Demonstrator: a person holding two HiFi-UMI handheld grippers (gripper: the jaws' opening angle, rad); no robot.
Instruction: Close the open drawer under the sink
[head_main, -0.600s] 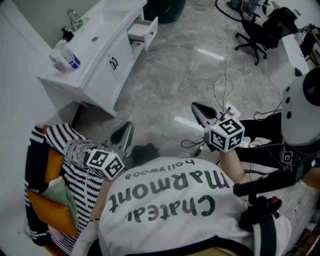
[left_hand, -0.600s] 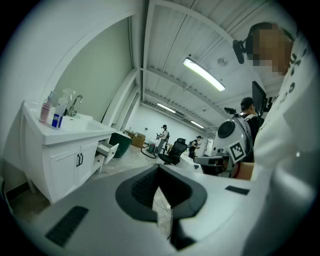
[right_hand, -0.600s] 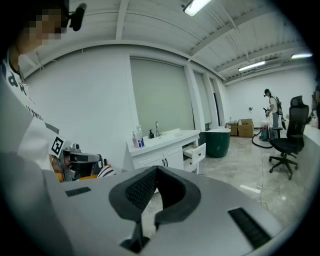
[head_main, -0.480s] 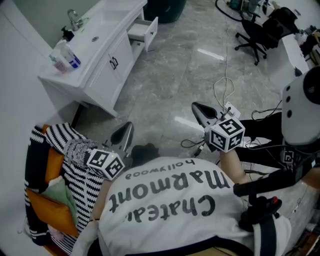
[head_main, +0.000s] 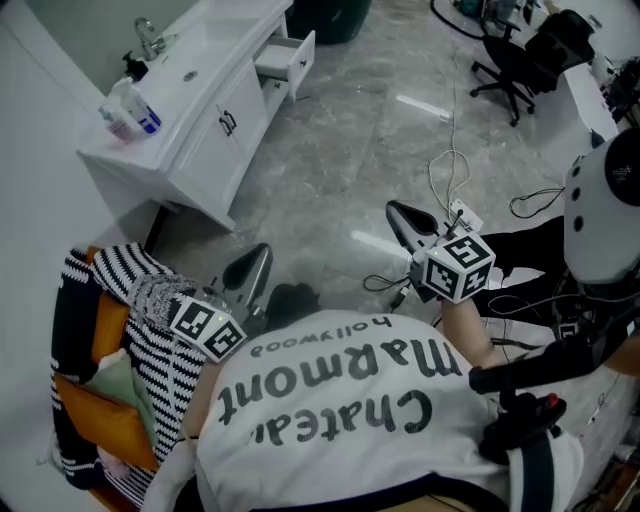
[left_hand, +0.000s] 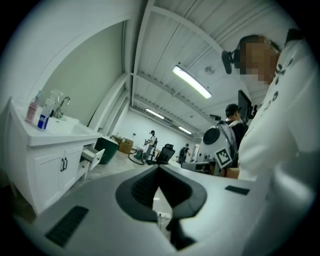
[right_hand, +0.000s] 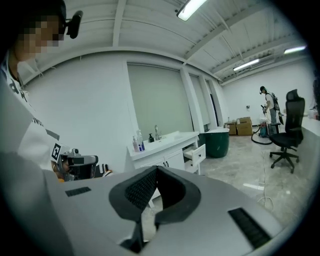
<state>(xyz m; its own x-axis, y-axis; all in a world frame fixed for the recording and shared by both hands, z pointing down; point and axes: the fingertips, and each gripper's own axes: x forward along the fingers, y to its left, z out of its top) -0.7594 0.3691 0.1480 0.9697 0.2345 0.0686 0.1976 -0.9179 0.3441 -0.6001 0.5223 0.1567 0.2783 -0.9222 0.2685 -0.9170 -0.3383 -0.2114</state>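
Nothing done yet: open drawer (head_main: 290, 60) well apart from left gripper (head_main: 258, 256) and right gripper (head_main: 396, 211), jaws of both pressed together, empty. Remaining: approach, push shut.

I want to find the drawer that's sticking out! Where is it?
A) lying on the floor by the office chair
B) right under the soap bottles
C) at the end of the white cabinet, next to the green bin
C: the open drawer juts from the white cabinet at the end nearest the green bin, away from the soap bottles.
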